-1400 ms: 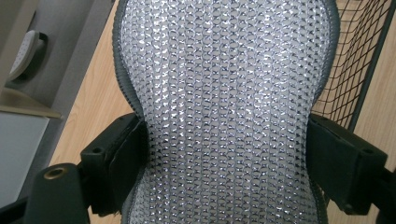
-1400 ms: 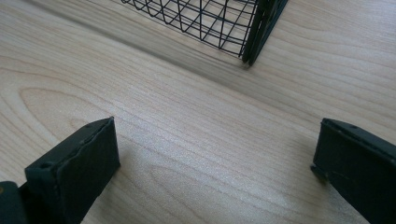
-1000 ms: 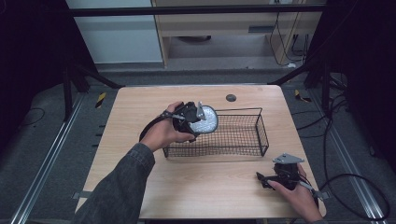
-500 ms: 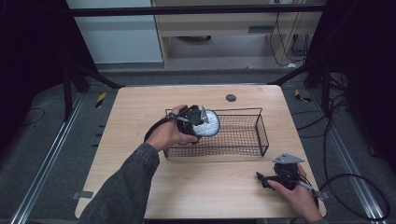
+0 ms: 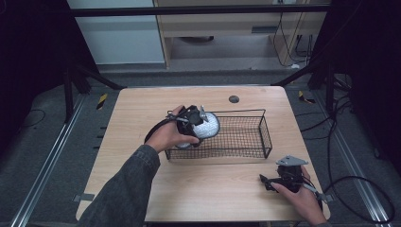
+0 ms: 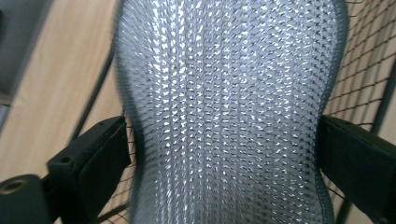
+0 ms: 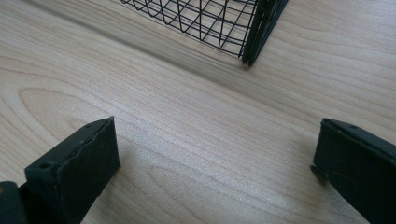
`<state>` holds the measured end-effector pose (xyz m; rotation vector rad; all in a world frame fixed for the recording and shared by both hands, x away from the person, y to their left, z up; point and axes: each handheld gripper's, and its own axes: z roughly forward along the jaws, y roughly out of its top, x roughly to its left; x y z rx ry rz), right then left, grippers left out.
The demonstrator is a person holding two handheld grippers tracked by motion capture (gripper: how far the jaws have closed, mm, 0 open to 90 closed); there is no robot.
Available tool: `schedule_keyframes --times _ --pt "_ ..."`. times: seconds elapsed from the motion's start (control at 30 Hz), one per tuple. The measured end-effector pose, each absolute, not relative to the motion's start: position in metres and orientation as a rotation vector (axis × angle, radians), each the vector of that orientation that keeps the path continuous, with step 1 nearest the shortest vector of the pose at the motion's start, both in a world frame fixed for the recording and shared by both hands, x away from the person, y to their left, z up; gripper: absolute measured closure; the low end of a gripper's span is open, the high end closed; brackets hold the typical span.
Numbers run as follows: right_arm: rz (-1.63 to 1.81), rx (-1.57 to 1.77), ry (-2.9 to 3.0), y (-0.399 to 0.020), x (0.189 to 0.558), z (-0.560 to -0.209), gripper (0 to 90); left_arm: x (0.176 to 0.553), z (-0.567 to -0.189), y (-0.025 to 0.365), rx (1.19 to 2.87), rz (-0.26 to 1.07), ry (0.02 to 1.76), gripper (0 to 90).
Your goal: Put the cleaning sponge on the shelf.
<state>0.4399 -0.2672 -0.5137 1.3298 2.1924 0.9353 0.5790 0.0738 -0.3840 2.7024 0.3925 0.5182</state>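
Left gripper is hanging over the left end of the black wire basket, with the silver mesh pad lying right between its jaws. In the left gripper view the silver mesh pad is running up the middle; the jaws have just been opening and are now sitting at its edges, left one a shade clear, right one at the rim, so not squeezing it. The pad is sitting over the basket's left part, the wire showing behind it. Right gripper is resting low on the wooden table near the basket's right front corner, jaws standing wide apart with bare wood between.
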Motion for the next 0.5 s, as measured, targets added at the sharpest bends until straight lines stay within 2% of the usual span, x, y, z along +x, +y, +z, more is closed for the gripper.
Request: schedule_keyframes --times 0.5 --pt "0.931 1.323 2.193 -0.2675 0.4404 -0.5139 0.4 0.5731 -0.3835 0.0801 2.646 0.479 0.43 8.8"
